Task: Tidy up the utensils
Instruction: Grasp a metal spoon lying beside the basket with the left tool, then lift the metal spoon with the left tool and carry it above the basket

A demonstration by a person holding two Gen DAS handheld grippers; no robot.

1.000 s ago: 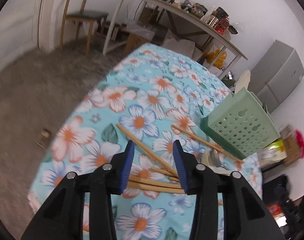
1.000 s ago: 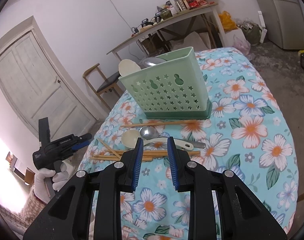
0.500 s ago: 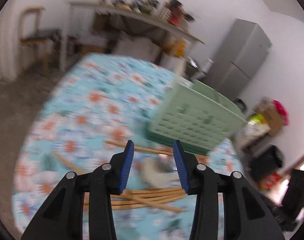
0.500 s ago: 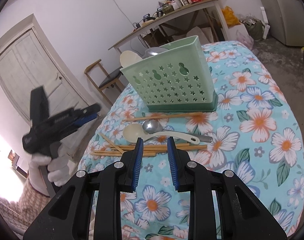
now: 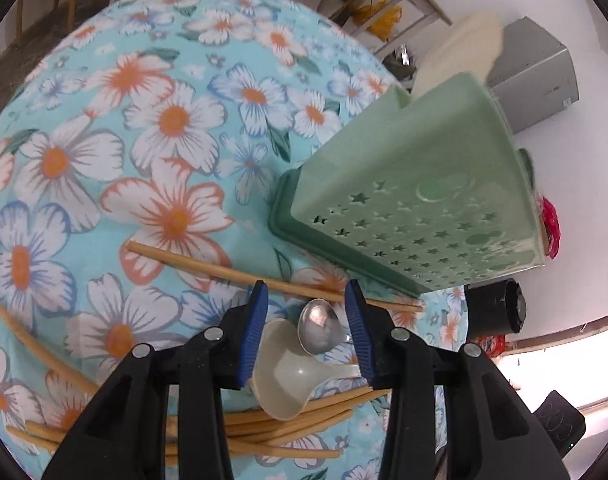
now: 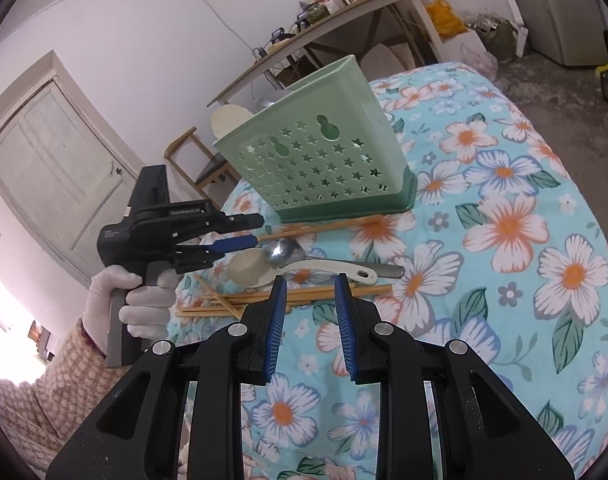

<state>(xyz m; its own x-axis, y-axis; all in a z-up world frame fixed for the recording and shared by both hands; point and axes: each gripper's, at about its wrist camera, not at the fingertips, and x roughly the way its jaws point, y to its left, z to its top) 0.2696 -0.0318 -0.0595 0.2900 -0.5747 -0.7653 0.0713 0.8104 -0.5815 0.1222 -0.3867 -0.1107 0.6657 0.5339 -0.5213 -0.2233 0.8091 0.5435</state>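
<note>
Nearby, chopsticks (image 5: 287, 428) under the cream spoon (image 5: 287, 376), beside the green caddy (image 5: 416, 200).

Utensils in front of the holder on our table

On the tablecloth (image 6: 544, 240) we see the utensil holder (image 6: 324, 160) standing upright, one chopstick (image 6: 324, 226) lying just before its base. Nearer us lie the metal spoon (image 6: 281, 249) and the plastic spoon (image 6: 251, 268), bowls side by side, handles running right. Nearer still lies the chopstick bundle (image 6: 304, 294). Our left gripper (image 6: 239, 232) hovers left of the spoons; our right gripper (image 6: 310, 320) sits nearest.
</note>
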